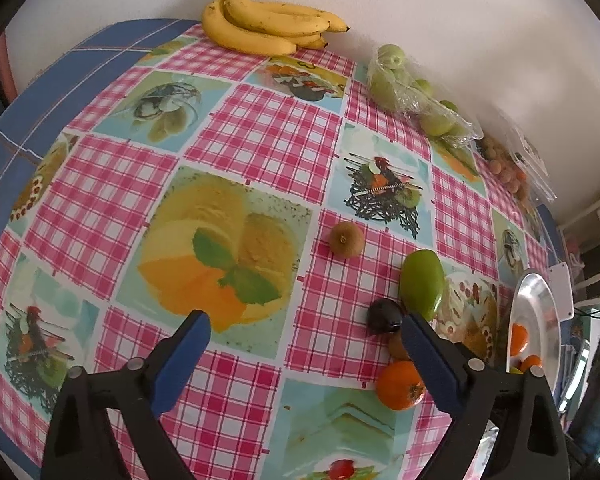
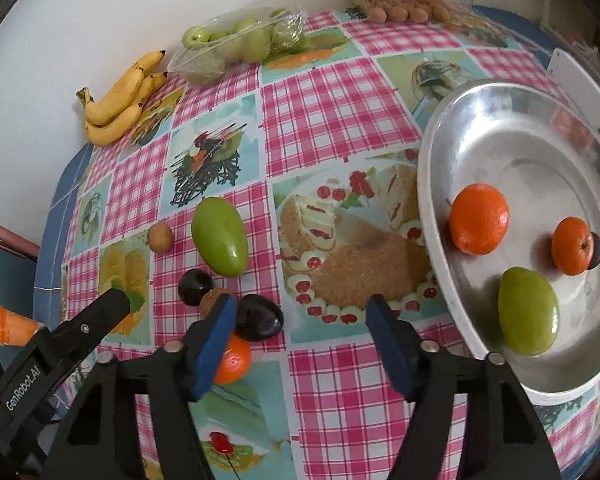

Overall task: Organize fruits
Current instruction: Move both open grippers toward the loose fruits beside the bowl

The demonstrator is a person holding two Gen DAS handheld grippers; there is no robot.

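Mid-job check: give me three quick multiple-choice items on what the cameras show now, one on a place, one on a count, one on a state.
1. Where on the table are the bananas?
A near edge
B far edge, by the wall
C the middle

2. How many oranges lie in the tray?
A one
B two
C four

3. The right gripper is:
A shut on a banana
B shut on an orange
C open, with nothing between its fingers

Answers:
1 B: the bunch lies at the far edge, by the white wall.
2 B: a larger and a smaller orange lie in the tray.
3 C: only tablecloth shows between the blue pads.
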